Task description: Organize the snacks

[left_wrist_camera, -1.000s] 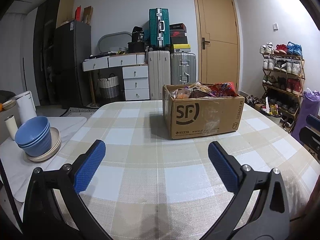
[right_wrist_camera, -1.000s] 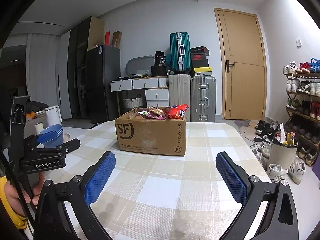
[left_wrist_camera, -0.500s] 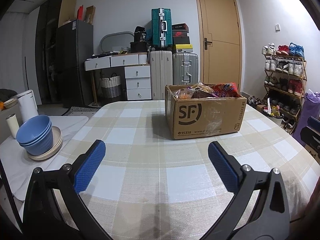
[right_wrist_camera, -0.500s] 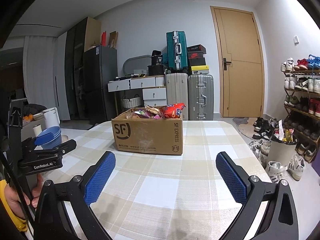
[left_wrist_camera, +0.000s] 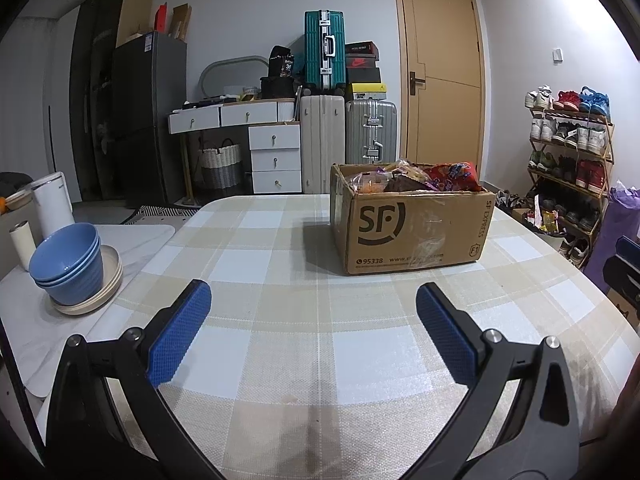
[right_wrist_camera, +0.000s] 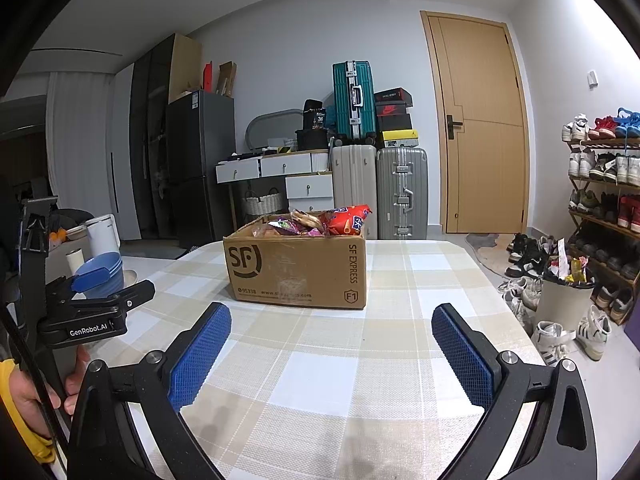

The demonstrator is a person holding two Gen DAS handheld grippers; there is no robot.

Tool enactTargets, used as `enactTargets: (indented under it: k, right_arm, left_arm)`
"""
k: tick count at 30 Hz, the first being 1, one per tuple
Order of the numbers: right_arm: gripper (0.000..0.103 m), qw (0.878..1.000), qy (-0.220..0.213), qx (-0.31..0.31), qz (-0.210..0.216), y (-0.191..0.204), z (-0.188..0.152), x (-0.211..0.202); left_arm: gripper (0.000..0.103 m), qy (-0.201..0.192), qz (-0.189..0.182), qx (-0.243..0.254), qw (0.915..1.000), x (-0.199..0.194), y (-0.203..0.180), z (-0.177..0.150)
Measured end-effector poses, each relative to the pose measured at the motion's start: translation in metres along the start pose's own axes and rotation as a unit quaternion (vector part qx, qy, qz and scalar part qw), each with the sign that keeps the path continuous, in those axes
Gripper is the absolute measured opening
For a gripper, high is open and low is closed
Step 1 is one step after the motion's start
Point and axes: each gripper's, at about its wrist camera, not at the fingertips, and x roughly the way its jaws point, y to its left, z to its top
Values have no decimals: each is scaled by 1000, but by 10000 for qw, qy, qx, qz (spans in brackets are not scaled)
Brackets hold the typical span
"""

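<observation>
A brown cardboard box marked SF stands on the checked tablecloth, filled to the brim with snack packets, a red bag on top. The same box appears in the right wrist view with its snack packets showing above the rim. My left gripper hovers open over the table, well short of the box, nothing between its blue pads. My right gripper is also open and empty, in front of the box. The left gripper's body shows at the left of the right wrist view, held by a hand.
Stacked blue bowls on a plate sit at the table's left end beside a white kettle. Behind the table stand suitcases, a white desk, a fridge and a door. A shoe rack lines the right wall.
Both views have shifted slightly: the box sits a little further right in the left wrist view and a little closer in the right one. Both grippers stay open.
</observation>
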Motion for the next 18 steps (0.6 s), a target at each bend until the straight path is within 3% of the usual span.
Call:
enactTargets:
  k: [18]
  right_arm:
    - [102,10000,7,12,-4,-1,0,0]
  left_arm:
    - [103,10,29,4,10000,2,1,0]
